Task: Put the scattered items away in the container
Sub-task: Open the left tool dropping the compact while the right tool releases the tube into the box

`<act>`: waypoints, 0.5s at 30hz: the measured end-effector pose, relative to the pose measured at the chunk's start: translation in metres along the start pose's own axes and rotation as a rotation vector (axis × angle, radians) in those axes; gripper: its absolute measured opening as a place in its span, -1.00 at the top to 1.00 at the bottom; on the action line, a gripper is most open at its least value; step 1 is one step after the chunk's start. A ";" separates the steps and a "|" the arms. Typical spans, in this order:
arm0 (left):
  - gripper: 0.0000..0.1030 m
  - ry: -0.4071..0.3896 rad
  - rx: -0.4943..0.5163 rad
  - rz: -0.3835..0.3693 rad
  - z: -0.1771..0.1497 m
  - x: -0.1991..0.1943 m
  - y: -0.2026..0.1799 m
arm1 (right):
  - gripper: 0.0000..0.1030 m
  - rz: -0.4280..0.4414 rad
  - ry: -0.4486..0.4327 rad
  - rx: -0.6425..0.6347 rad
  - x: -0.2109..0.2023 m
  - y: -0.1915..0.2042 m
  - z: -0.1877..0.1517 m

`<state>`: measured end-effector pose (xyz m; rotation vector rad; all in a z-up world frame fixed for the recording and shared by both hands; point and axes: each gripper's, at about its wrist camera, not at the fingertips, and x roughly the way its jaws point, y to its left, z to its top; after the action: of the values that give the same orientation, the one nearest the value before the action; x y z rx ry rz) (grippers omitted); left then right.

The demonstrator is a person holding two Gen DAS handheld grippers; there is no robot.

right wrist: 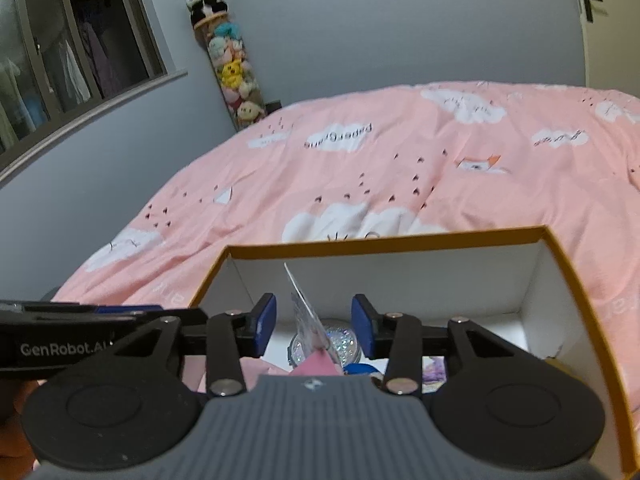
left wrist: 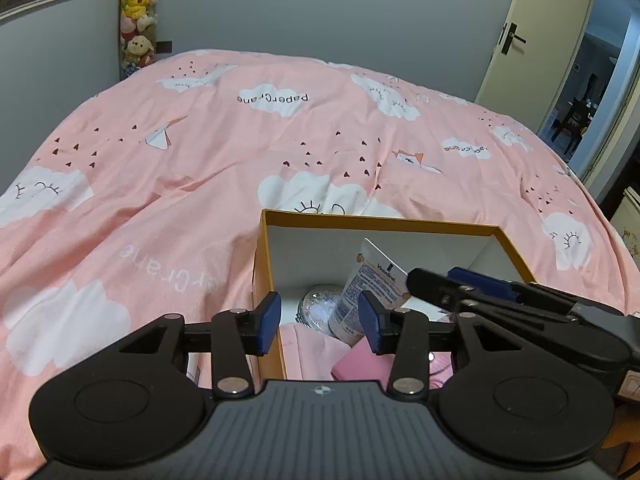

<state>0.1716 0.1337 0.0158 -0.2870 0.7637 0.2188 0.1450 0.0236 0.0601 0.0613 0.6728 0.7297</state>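
On the pink duvet (left wrist: 200,200), both the left gripper (left wrist: 319,320) and right gripper (right wrist: 313,326) hang half-open, empty, above the orange box (left wrist: 380,222), which holds a Vaseline tube (left wrist: 372,284), glitter jar (right wrist: 342,340) and pink cloth (left wrist: 312,352).

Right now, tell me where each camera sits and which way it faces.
Left wrist: sits on the left gripper, looking down past its open fingers into the orange box on the pink bed; the right gripper crosses at right.
Right wrist: sits on the right gripper, fingers open over the same box; the left gripper shows at left.
Shared: box, lotion tube, glitter jar, bed.
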 end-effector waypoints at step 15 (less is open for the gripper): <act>0.03 -0.035 0.096 -0.034 -0.044 -0.065 -0.037 | -0.13 -0.019 -0.173 -0.110 -0.109 0.016 -0.037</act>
<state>0.1083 0.0782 0.0381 -0.2043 0.7320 0.1539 0.0541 -0.0394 0.0948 0.0169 0.4672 0.7325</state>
